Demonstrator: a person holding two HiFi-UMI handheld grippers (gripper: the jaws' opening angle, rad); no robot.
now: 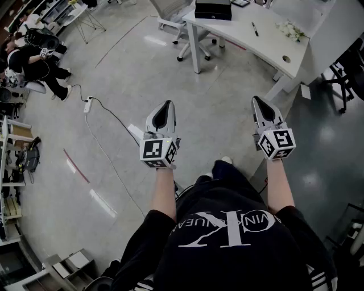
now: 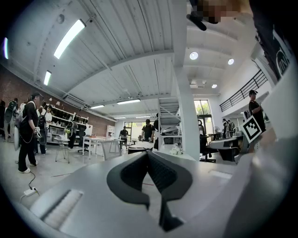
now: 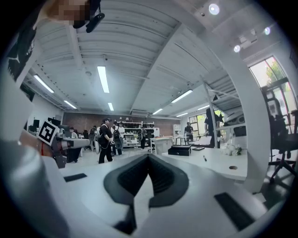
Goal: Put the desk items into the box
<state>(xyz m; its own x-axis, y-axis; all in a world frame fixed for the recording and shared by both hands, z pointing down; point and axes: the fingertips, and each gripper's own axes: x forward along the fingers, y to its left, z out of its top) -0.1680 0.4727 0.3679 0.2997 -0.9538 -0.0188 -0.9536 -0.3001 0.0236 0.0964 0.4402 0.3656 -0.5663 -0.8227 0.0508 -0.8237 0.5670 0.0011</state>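
Note:
A white desk (image 1: 267, 42) stands far ahead at the top right of the head view. On it lie a black box (image 1: 213, 9), a dark pen (image 1: 255, 28) and a small white bunch (image 1: 291, 29). I hold both grippers up over the bare floor, well short of the desk. My left gripper (image 1: 166, 104) is shut with nothing in it, and so is my right gripper (image 1: 255, 99). In the right gripper view the black box (image 3: 179, 150), the pen (image 3: 205, 158) and the white bunch (image 3: 229, 149) show on the desk beyond the right gripper (image 3: 149, 156). The left gripper (image 2: 148, 153) points across the room.
An office chair (image 1: 170, 12) stands behind the desk. A cable with a power strip (image 1: 88, 105) runs over the floor at the left. People sit at the far left (image 1: 34, 62). A black chair (image 1: 350, 74) stands at the right; a white pillar (image 2: 186, 93) rises ahead.

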